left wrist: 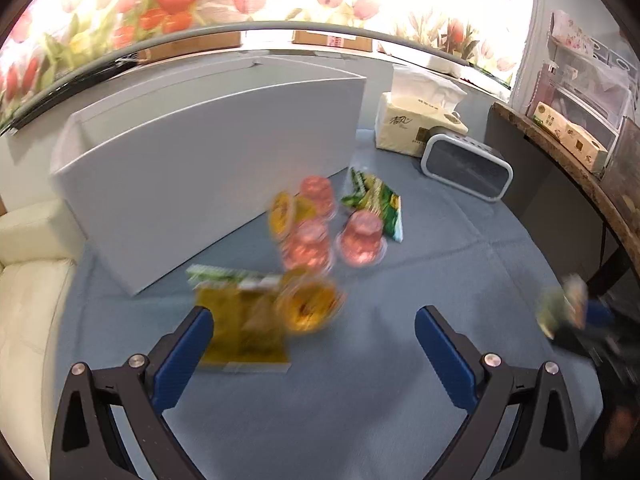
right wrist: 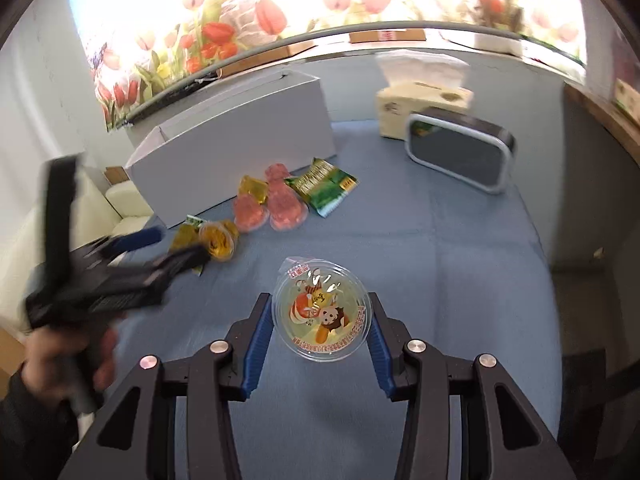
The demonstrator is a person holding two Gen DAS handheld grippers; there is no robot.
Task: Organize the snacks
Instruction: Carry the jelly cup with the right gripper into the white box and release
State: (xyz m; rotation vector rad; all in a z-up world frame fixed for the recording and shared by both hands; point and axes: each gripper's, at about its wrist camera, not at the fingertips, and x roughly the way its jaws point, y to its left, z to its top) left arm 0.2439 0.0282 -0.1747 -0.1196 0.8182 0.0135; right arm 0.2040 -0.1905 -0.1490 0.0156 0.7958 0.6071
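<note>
My right gripper (right wrist: 320,316) is shut on a clear jelly cup (right wrist: 320,310) with a cartoon lid, held above the blue table. My left gripper (left wrist: 314,320) is open and empty, just short of a yellow jelly cup (left wrist: 308,304) and a yellow-green snack packet (left wrist: 244,332). Behind them lie three pink jelly cups (left wrist: 360,238), another yellow cup (left wrist: 282,212) and a green snack packet (left wrist: 374,200). An open white box (left wrist: 208,164) stands at the back left. In the right wrist view the left gripper (right wrist: 136,248) shows blurred at left, near the yellow cup (right wrist: 218,240).
A tissue box (left wrist: 416,120) and a grey-framed clock-like device (left wrist: 466,168) stand at the back right. A dark wooden shelf (left wrist: 568,168) with boxes runs along the right. A cream sofa (left wrist: 28,280) lies left of the table (left wrist: 400,360).
</note>
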